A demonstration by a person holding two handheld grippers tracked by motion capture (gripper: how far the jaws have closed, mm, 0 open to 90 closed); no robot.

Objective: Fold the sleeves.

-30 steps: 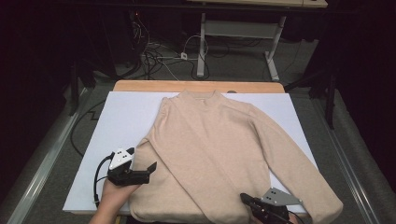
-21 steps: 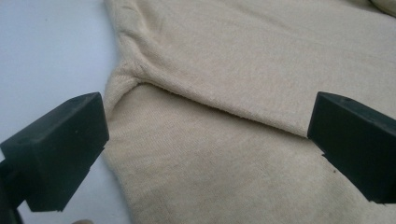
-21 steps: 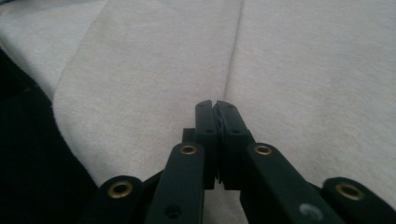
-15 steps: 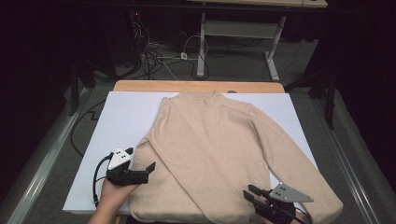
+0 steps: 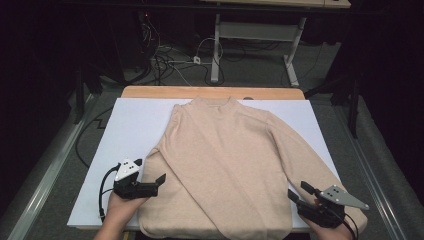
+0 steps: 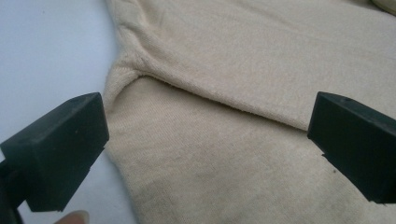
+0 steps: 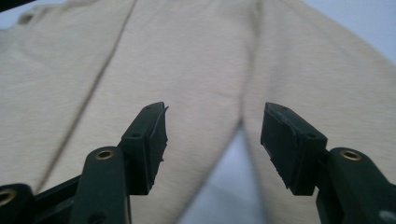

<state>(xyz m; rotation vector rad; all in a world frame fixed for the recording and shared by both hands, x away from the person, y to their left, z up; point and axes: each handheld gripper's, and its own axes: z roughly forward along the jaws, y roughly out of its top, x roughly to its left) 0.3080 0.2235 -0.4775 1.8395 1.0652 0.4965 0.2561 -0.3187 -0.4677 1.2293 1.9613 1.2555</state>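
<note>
A beige sweater (image 5: pixel 230 165) lies flat, neck away from me, on a white board (image 5: pixel 135 125). Its left sleeve is folded in across the body; the right sleeve runs down to the board's near right corner. My left gripper (image 5: pixel 156 184) stands open at the sweater's left edge. In the left gripper view its wide jaws frame the sleeve fold (image 6: pixel 196 88), apart from the cloth. My right gripper (image 5: pixel 299 191) hovers between the hem and the right sleeve. Its jaws have just been opening and stand open (image 7: pixel 212 140) with nothing between them, only sweater (image 7: pixel 187 56) and a strip of board (image 7: pixel 233 186) beyond.
The board rests on a wooden table whose far edge (image 5: pixel 215 92) shows behind the collar. Past it are tangled cables (image 5: pixel 170 65) and a desk frame (image 5: pixel 250 30) on the floor. Bare white board lies left of the sweater. A metal rail (image 5: pixel 45 175) runs along the left.
My right gripper has moved to the right from the sweater's hem toward the sleeve, and its jaws have gone from shut to open. The left gripper has stayed put.
</note>
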